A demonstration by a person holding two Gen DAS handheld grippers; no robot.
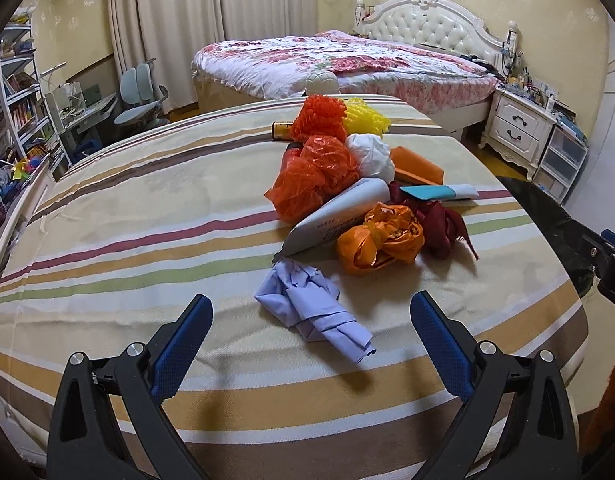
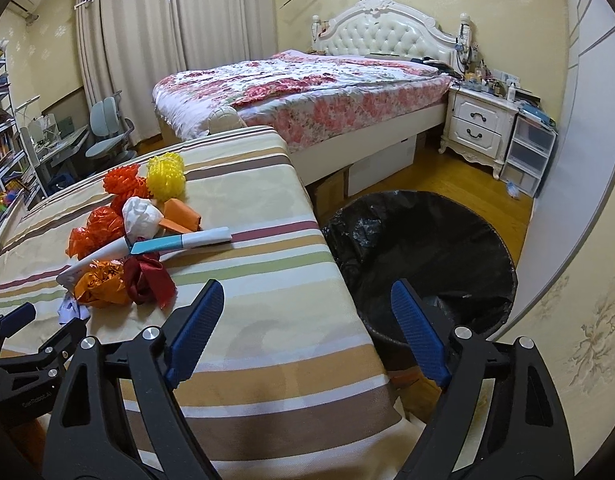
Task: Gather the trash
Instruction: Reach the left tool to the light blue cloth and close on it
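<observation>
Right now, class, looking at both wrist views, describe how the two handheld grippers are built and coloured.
Both match. The left gripper and right gripper have matte black plastic frames with triangular cut-outs, round silver pivot bolts, and two long fingers faced with blue dimpled pads. Faint pale lettering marks the left gripper's body in the right wrist view. No cables or sleeves show.

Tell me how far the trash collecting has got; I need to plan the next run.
Done: nothing visible; the bin looks empty, though its bottom is hidden. In hand: nothing; left gripper and right gripper are both open and empty, the left nearest the crumpled lilac paper. Left: the whole trash pile on the striped table.
</observation>
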